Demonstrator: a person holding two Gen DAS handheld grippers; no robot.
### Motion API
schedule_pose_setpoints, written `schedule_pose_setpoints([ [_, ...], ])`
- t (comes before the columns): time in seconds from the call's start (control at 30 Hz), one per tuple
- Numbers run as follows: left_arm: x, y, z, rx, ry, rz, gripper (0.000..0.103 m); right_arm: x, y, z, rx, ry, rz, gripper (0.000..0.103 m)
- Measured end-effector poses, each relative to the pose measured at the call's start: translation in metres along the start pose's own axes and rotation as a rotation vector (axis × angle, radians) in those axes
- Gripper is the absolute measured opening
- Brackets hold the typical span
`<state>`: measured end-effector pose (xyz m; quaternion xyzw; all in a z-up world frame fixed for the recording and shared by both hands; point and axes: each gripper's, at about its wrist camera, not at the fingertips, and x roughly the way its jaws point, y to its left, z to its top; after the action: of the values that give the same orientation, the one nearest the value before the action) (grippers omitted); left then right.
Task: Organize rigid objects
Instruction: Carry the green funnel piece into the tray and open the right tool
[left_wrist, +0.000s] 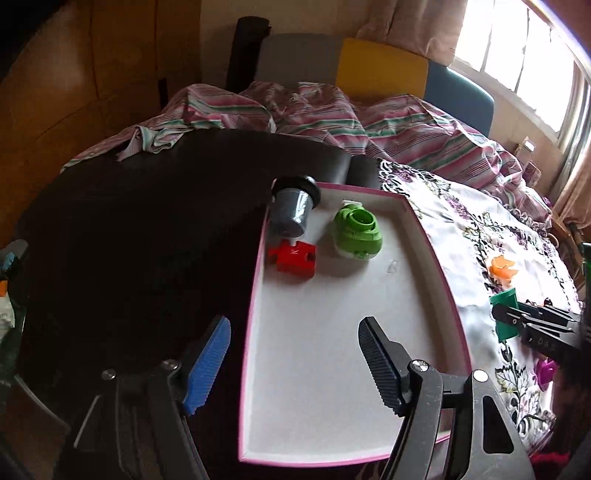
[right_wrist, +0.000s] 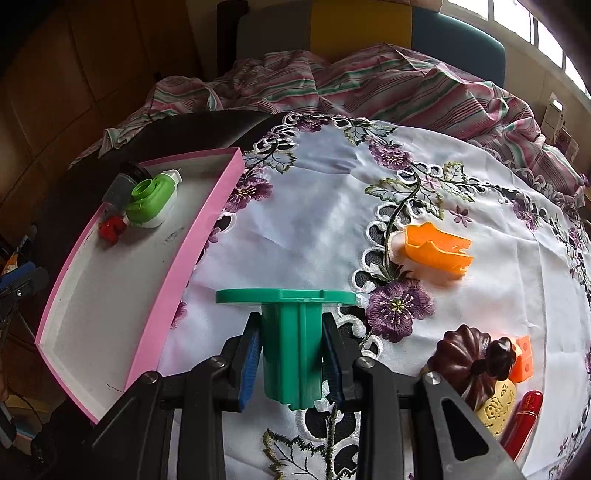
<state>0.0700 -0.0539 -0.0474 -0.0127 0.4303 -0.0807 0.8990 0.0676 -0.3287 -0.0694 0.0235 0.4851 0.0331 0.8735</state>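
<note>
No readable text is showing. Faint pale marks are appearing on the right gripper (left_wrist: 517, 325) in the left wrist view, too blurred to make out.

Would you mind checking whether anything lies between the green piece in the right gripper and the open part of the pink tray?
Nothing visible does: the green piece sits beside the pink tray, with only its wall and bare tablecloth between.

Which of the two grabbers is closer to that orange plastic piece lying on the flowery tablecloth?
Right. The right gripper, shut on a green flanged plastic piece, sits just short of the orange plastic piece; the left gripper hangs open over the pink-rimmed tray, farther away.
</note>
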Motion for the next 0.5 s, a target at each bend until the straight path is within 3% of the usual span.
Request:
schedule_pose_setpoints([
  [0.5,-0.007,0.017,-0.002,-0.019,-0.015,-0.002,0.073,-0.002,0.007,0.006,0.017,-0.001,0.035,0.03],
])
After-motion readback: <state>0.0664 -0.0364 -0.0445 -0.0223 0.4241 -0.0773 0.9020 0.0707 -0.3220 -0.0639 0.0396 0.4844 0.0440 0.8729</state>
